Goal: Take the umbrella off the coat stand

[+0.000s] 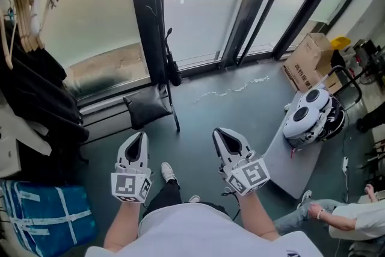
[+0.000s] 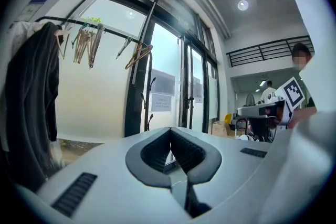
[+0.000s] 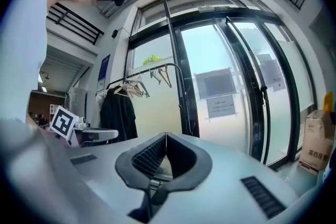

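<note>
The coat stand is a thin black pole with hooks, standing before the glass doors ahead of me. A dark, slim folded umbrella hangs low on it, beside the pole. My left gripper is low in the head view, pointing toward the stand's foot, with its jaws shut and nothing between them. To its right, my right gripper is likewise shut and empty. Both are well short of the stand. In the left gripper view the stand shows just beyond the jaw tips.
A dark cushion-like bag lies at the stand's foot. A clothes rail with hangers and dark coats is at the left, a blue bag below it. A cardboard box, a white machine and a seated person are at the right.
</note>
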A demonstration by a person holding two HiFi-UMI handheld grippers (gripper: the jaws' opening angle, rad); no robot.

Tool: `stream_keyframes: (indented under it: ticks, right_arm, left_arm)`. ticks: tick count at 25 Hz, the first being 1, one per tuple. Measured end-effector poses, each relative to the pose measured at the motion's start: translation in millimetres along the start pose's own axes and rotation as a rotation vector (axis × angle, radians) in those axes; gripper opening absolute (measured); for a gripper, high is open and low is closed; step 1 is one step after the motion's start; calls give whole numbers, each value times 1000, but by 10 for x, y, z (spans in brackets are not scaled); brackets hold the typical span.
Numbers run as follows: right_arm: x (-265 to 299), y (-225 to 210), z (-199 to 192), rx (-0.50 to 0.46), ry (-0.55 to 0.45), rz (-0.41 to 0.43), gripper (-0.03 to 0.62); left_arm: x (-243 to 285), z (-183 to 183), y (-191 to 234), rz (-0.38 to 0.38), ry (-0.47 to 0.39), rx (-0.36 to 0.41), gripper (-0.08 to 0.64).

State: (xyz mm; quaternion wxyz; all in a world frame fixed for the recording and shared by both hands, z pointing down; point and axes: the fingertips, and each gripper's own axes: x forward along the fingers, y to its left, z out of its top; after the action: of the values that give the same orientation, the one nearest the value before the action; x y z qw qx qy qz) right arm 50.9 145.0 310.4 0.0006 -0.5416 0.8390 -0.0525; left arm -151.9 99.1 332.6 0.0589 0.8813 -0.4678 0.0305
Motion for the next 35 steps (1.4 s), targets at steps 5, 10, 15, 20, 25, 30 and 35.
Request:
stream_keyframes:
  ticks: [5,10,15,20,25,30,35]
  right_arm:
    - [600,-259,156,-19,12,-41,18]
    - [1135,-275,170,-14,20,-49,18]
    - [1364,-386,115,6,36,-69,18]
    - [1516,-662,138,8,25,-68,18]
    - [1698,-975,183,5,10,-8,18]
    - [1807,-1323,238,-37,22,45,18]
    - [1875,-1617,88,-65,67,52,18]
  left_arm:
    - [653,236,306,-62,-34,5,22]
    - [1062,305,603,-111,-32,2,21]
    - [1310,239,751,-131,1,-10,23]
    - [1532,260,747,-125,6,13,21]
    - [1731,395,714,-51,-13,41,23]
    - [1924,482,670,36,-29,50,21]
    - [2100,558,650,83,-41,59,22]
